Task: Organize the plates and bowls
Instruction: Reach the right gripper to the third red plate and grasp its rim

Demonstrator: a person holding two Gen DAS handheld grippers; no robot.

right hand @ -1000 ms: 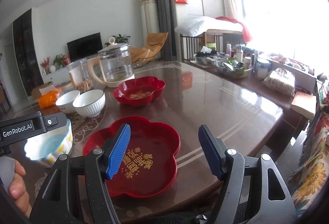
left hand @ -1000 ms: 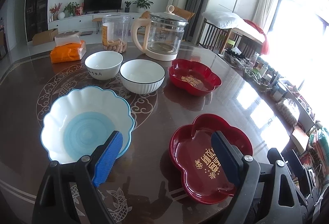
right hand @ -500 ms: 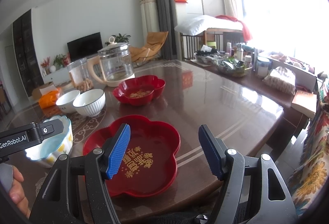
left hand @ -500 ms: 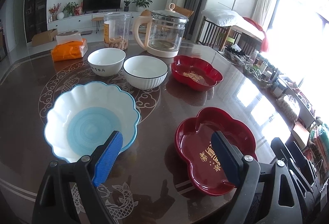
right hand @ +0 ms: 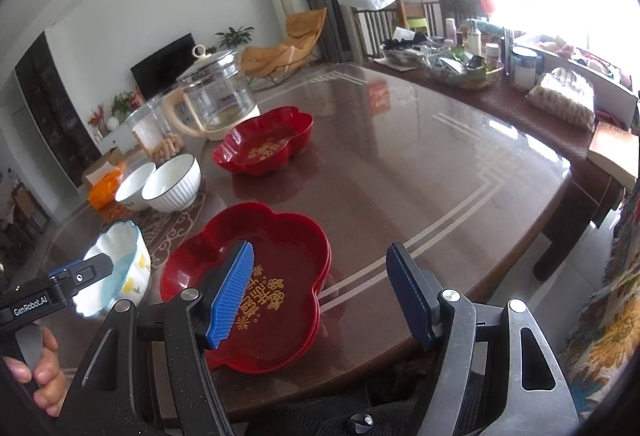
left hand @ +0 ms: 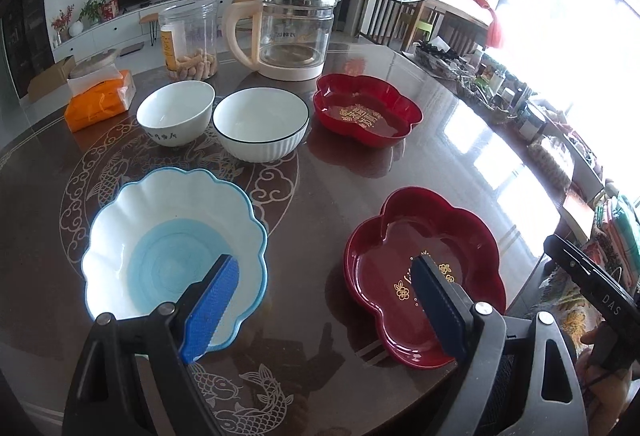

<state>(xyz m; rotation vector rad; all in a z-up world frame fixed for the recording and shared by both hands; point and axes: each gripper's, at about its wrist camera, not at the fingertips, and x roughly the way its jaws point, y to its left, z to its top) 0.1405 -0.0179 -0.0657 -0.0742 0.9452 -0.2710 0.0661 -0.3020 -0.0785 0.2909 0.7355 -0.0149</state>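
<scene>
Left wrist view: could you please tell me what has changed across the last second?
Both cameras have shifted and rolled slightly, so the scalloped blue bowl and near red plate sit differently in view. Nothing was gripped or released: left claw and right claw stay open and empty, dishes unmoved on the table.

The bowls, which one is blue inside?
The big scalloped bowl nearest the left gripper. Its bottom is light blue with a blue rim, while the two round bowls behind it are white inside.

Both grippers, left gripper (left hand: 324,300) and right gripper (right hand: 318,294), are showing black frames, silver screws, ribbed blue pads (right hand: 232,294).
</scene>
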